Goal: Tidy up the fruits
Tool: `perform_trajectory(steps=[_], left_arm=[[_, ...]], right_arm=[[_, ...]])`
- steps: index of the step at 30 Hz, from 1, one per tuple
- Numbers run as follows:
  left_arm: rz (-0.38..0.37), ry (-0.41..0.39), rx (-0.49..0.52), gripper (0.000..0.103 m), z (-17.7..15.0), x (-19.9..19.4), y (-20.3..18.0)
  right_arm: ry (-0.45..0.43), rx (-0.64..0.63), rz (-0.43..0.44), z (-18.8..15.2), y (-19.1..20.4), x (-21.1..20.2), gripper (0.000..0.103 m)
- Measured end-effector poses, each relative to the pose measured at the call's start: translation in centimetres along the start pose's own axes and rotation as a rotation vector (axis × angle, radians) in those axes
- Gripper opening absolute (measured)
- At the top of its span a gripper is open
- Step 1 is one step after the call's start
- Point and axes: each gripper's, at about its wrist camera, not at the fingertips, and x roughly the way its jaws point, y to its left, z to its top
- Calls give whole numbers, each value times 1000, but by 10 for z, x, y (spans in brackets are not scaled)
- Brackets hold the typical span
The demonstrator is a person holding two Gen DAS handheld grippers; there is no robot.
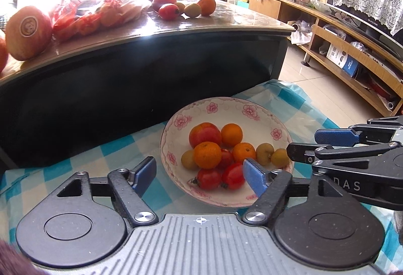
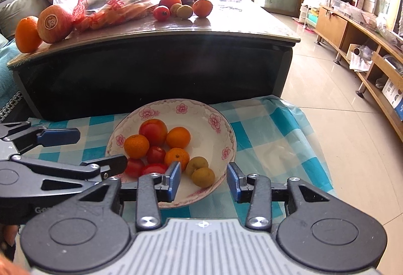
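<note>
A white bowl with pink flowers [image 1: 214,104] [image 2: 176,105] sits on a blue checked cloth [image 1: 75,169] [image 2: 264,128]. It holds a red apple [image 1: 204,134] [image 2: 153,131], three oranges [image 1: 207,154] [image 2: 136,146], several small tomatoes [image 1: 233,175] [image 2: 156,154] and yellow-green fruits [image 1: 265,154] [image 2: 202,176]. My left gripper [image 1: 200,176] [image 2: 93,150] is open over the bowl's near left rim, holding nothing. My right gripper [image 2: 204,183] [image 1: 314,145] is open at the bowl's near right rim, also empty. More loose fruit [image 1: 176,6] [image 2: 181,7] lies on the dark coffee table [image 1: 151,30] [image 2: 226,28] behind.
A stickered apple [image 1: 29,31] [image 2: 55,23] and an orange [image 2: 27,34] rest at the table's near left edge, beside a red-printed plastic bag [image 1: 100,12] [image 2: 108,5]. A wooden TV stand [image 1: 340,53] [image 2: 365,48] lines the right wall across the tiled floor [image 2: 327,111].
</note>
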Motion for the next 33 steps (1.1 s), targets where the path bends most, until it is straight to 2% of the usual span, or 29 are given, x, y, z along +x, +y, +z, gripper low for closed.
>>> perform_trajectory(steps=[11, 15, 25, 29, 33], left_arm=[[41, -35, -42, 87, -19, -33, -6], [71, -37, -43, 95, -28, -43, -9], [52, -49, -69, 96, -46, -67, -14], [88, -45, -74, 103, -51, -75, -17], [81, -55, -69, 103, -57, -84, -18]], right_arm=[[-30, 14, -6, -22, 6, -45, 50], [-34, 20, -14, -31, 8, -58, 51], [-54, 48, -10, -51, 13, -90, 51], [-60, 52, -4, -57, 14, -99, 52], [-67, 58, 2, -64, 15, -108, 52]])
